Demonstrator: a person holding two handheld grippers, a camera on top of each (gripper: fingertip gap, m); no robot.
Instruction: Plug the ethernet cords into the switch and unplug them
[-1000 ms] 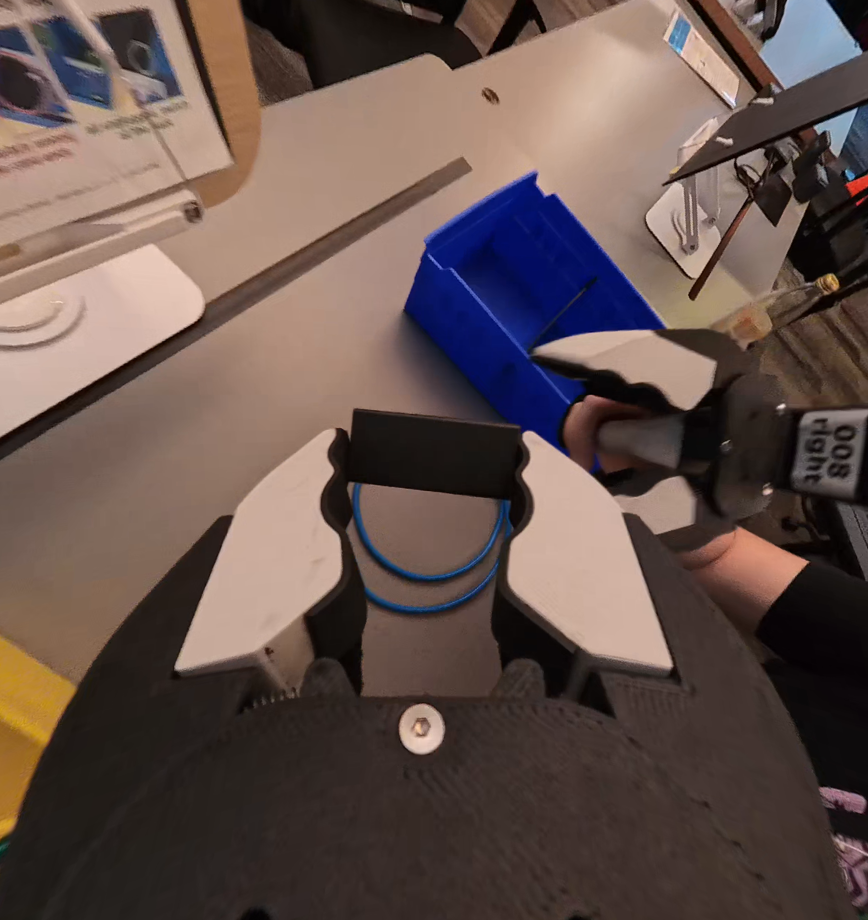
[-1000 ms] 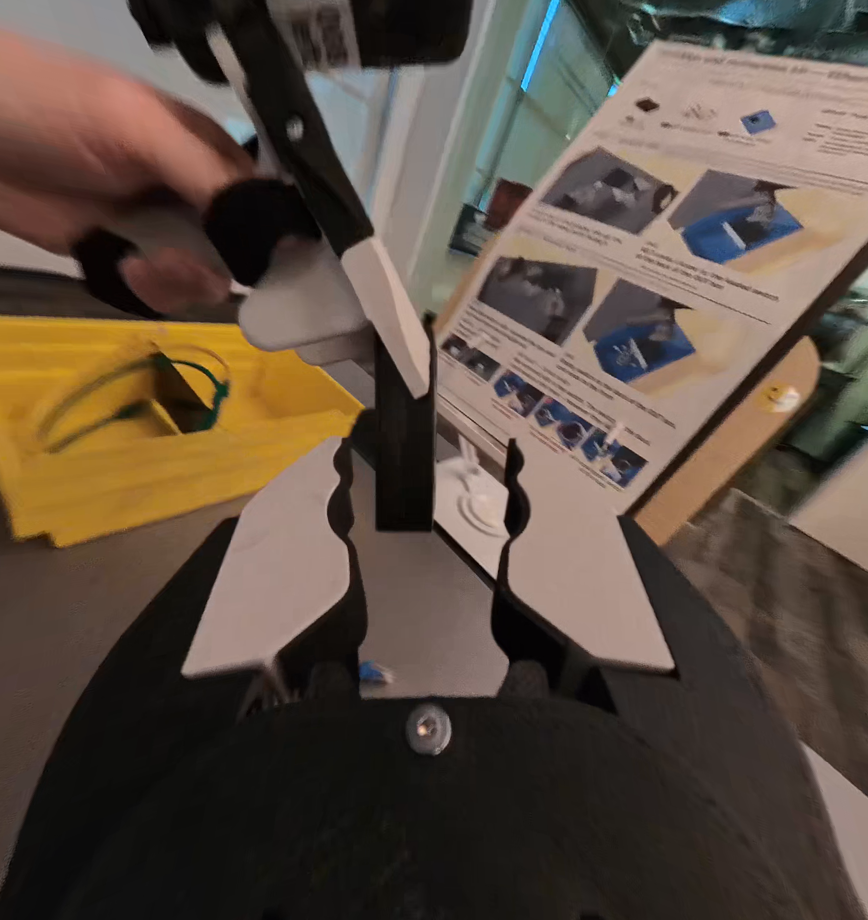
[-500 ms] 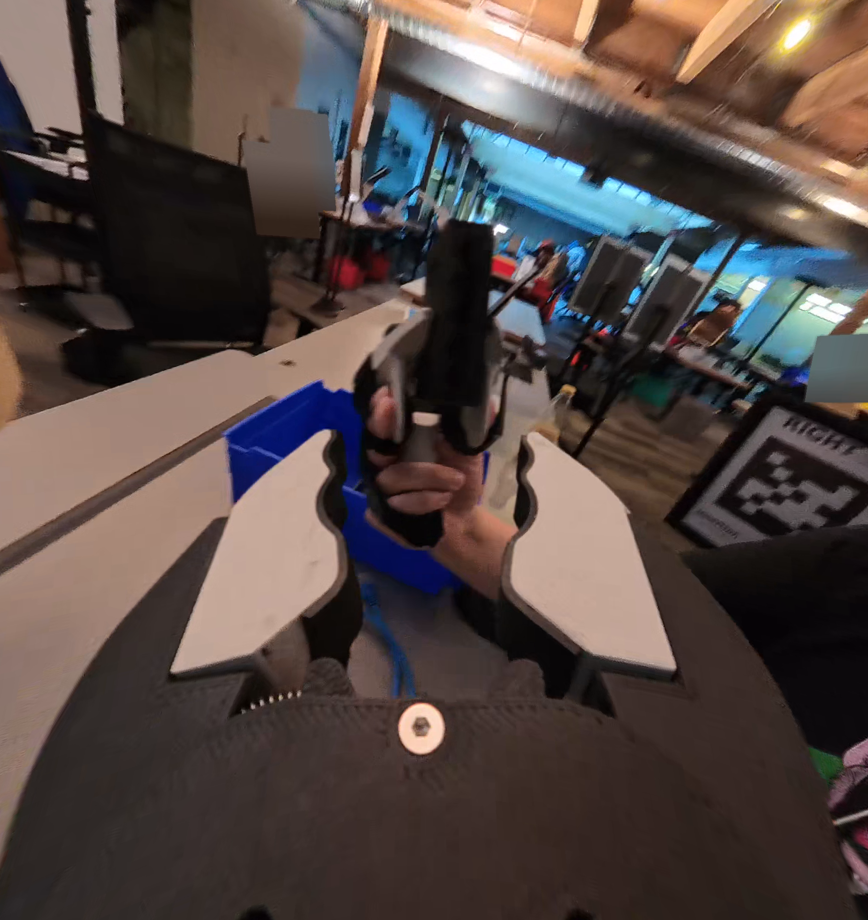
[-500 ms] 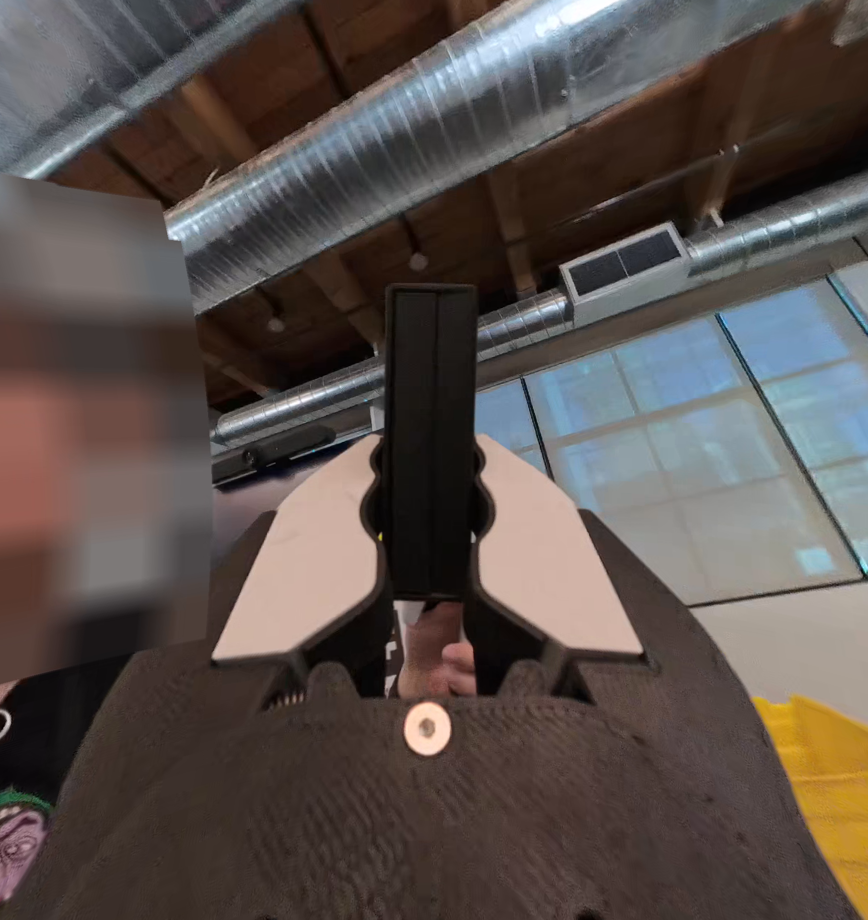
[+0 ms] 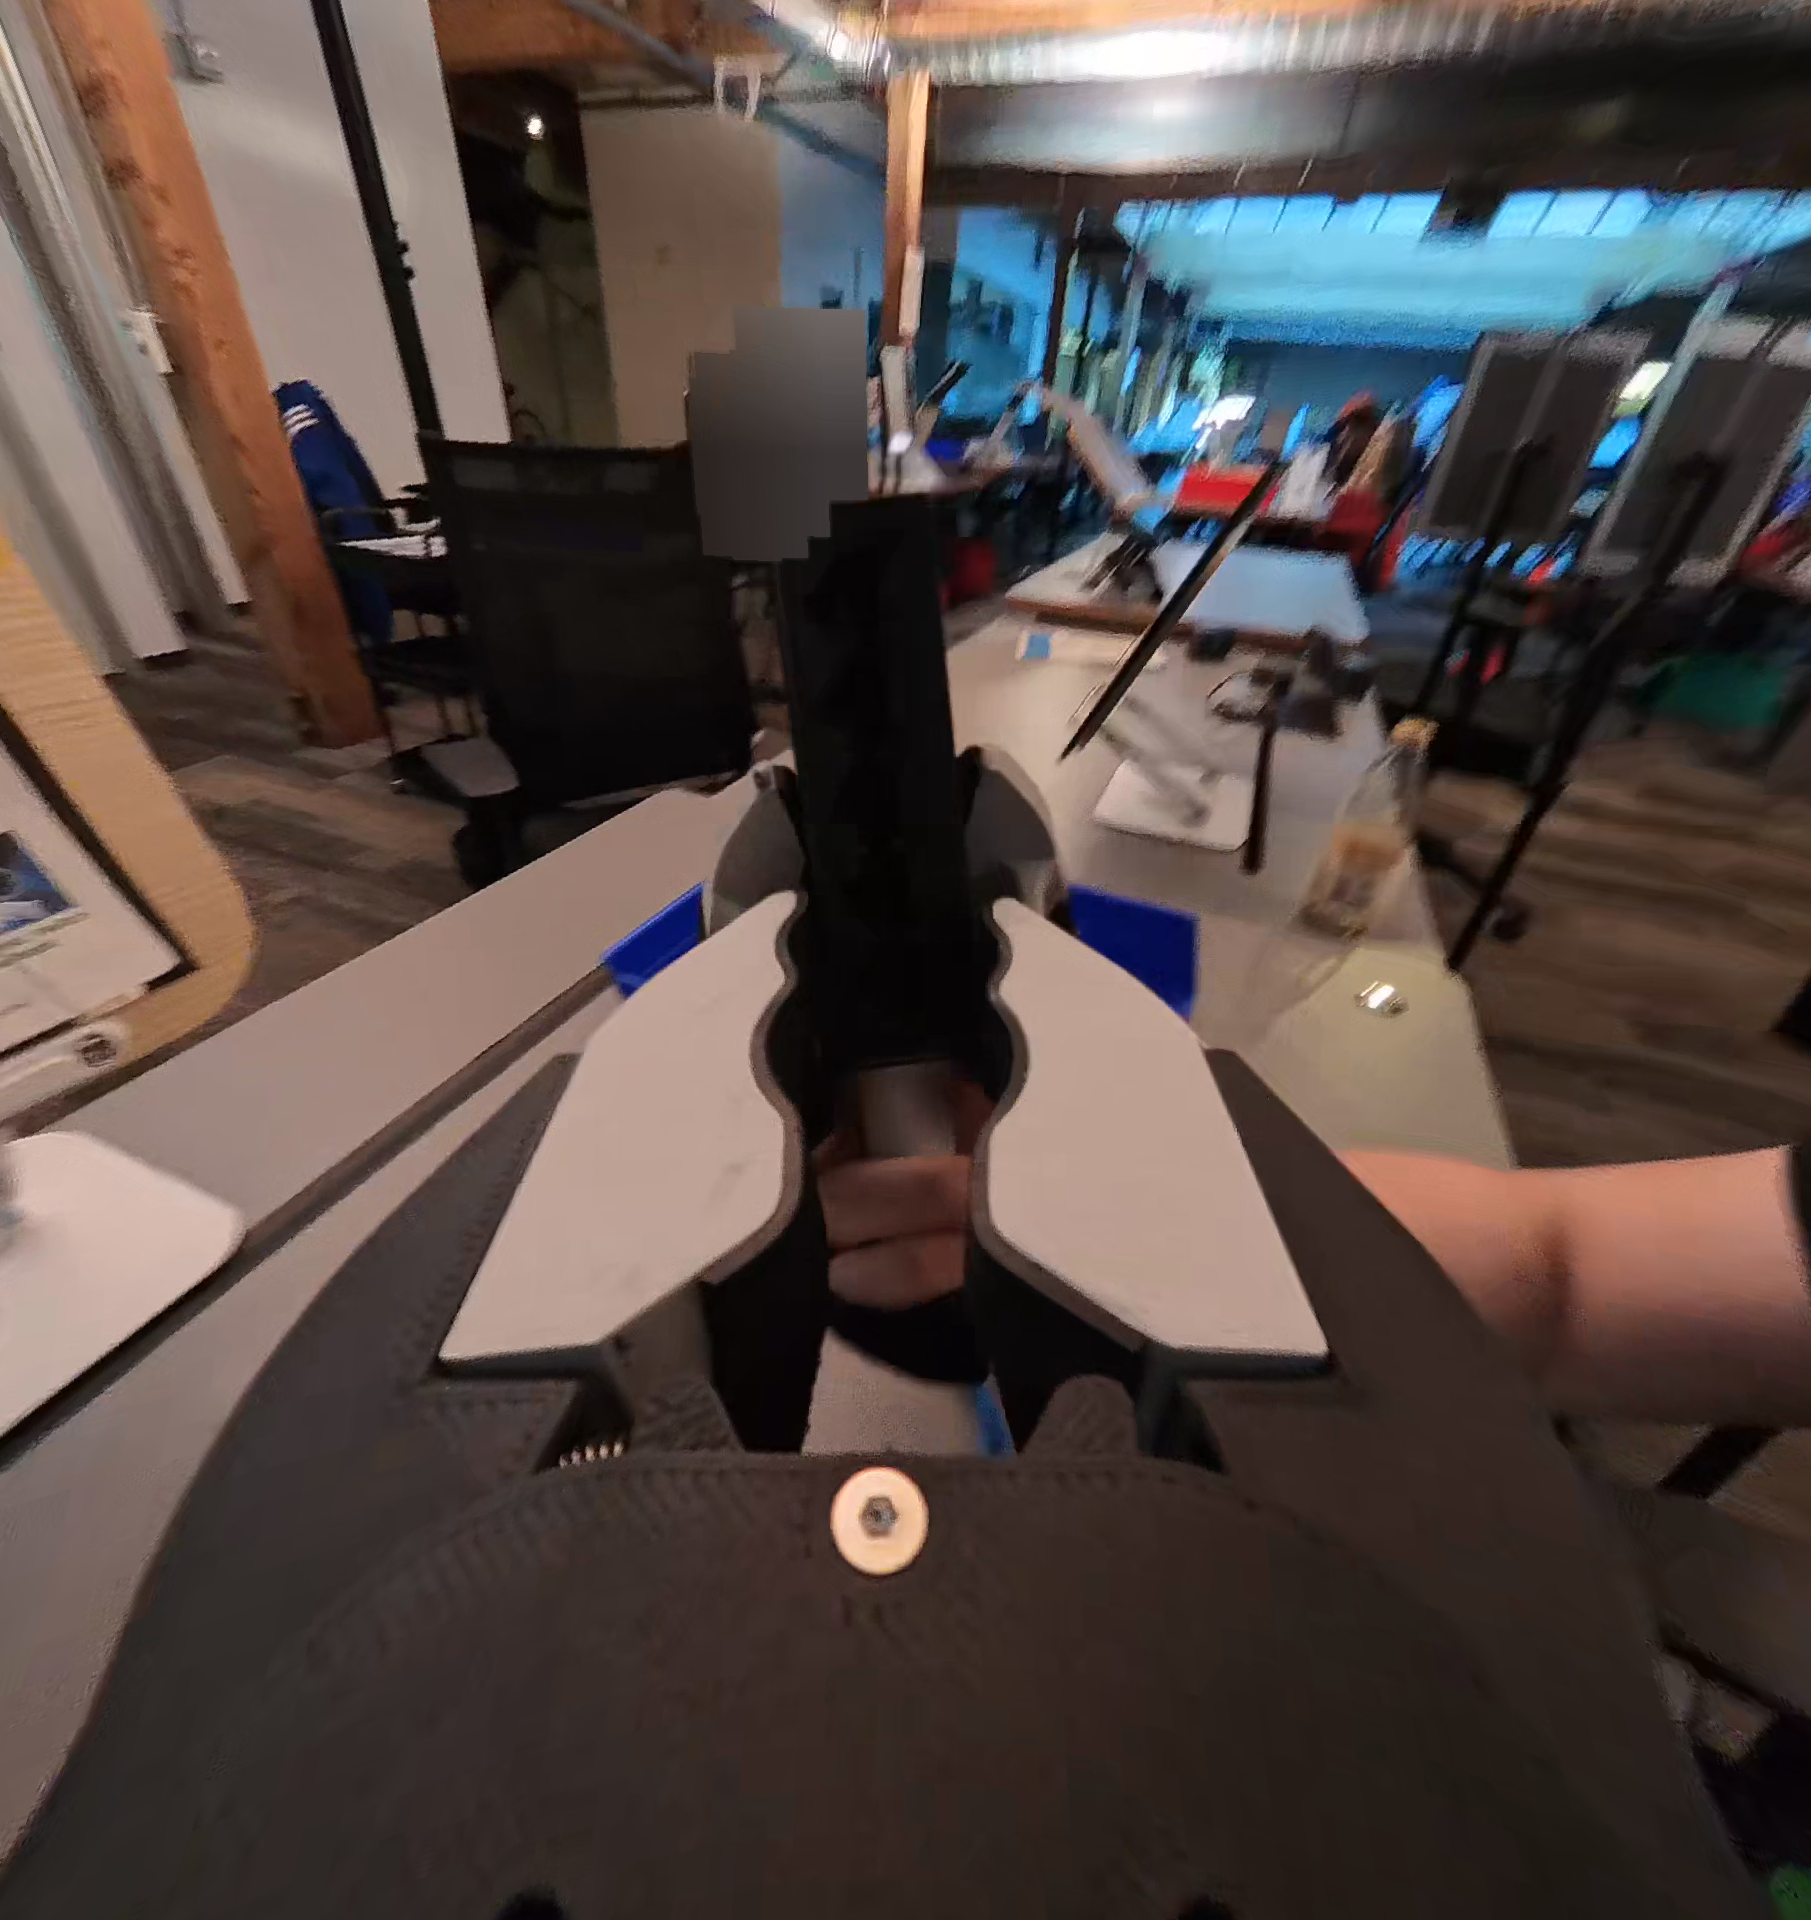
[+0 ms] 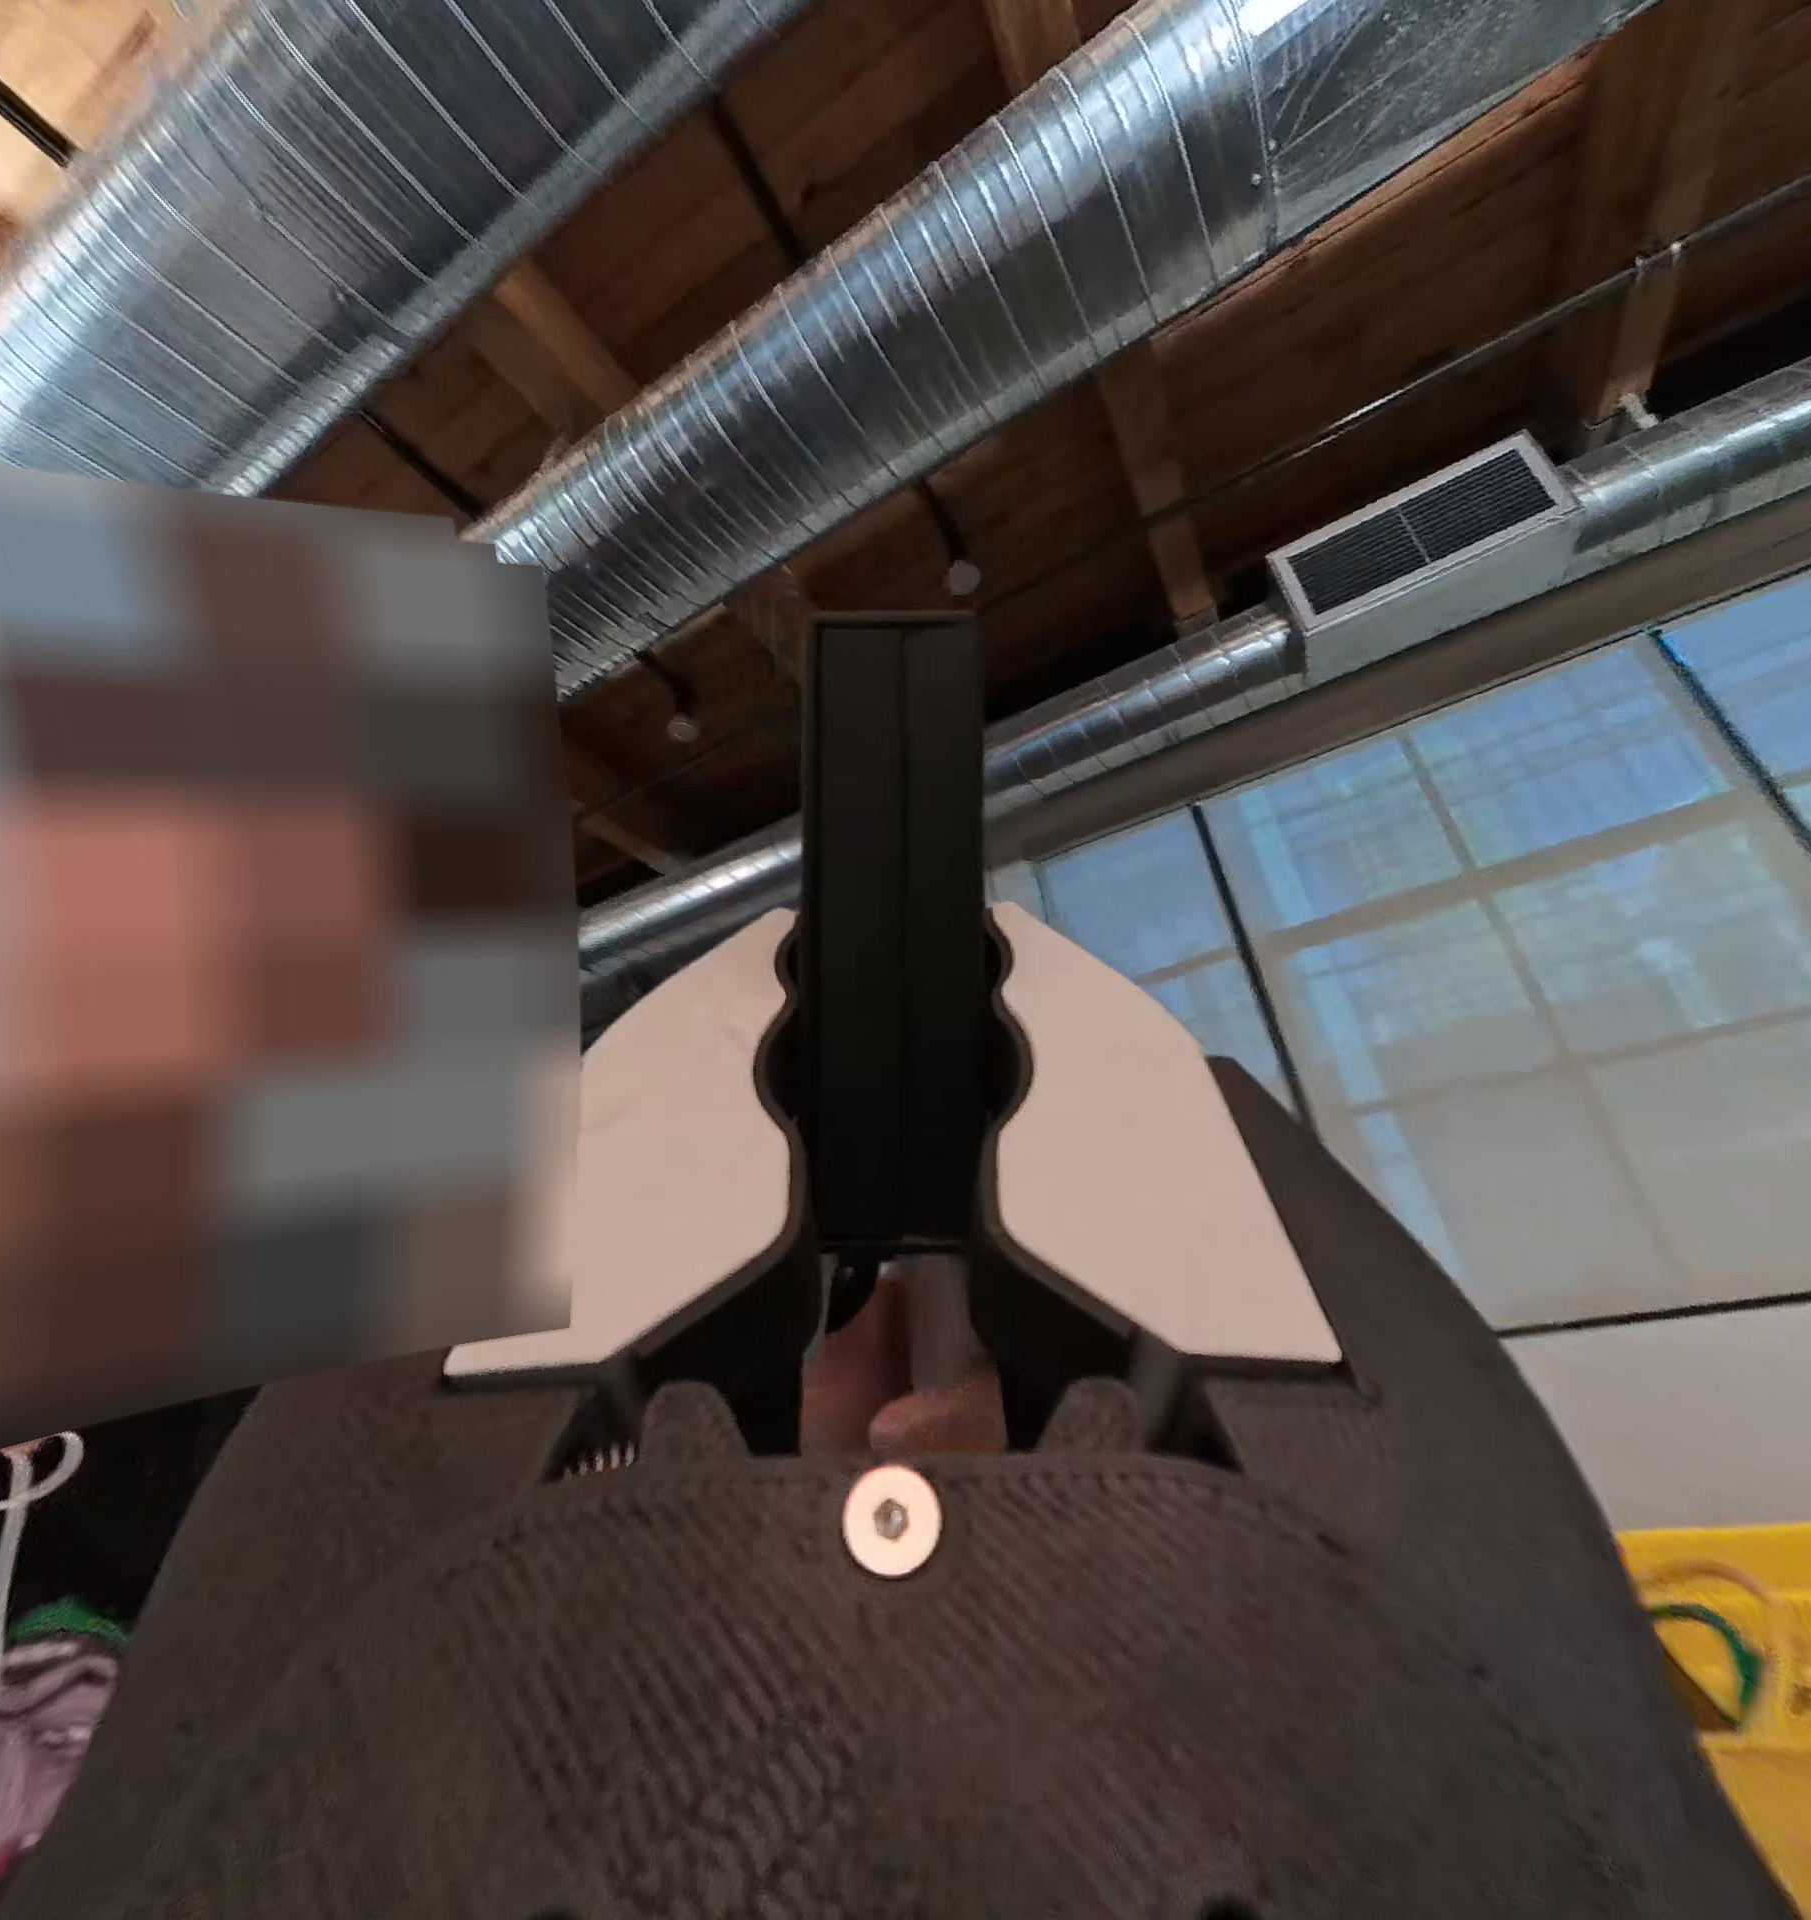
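Barely started by the look of it. Holding the black switch [image 6: 896, 914] up off the counter [image 5: 361, 1039], clamped in the jaws of both left gripper [image 5: 885, 997] and right gripper [image 6: 896, 1039]. Nothing plugged in yet, with the green cord [image 6: 1732, 1652] sitting in the yellow bin [image 6: 1794, 1818].

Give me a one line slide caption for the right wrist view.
Right gripper tilted toward the ceiling ducts, its fingers shut on a black switch held upright.

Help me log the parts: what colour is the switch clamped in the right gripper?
Black. The switch, gripped by the right gripper, shows best in the right wrist view.
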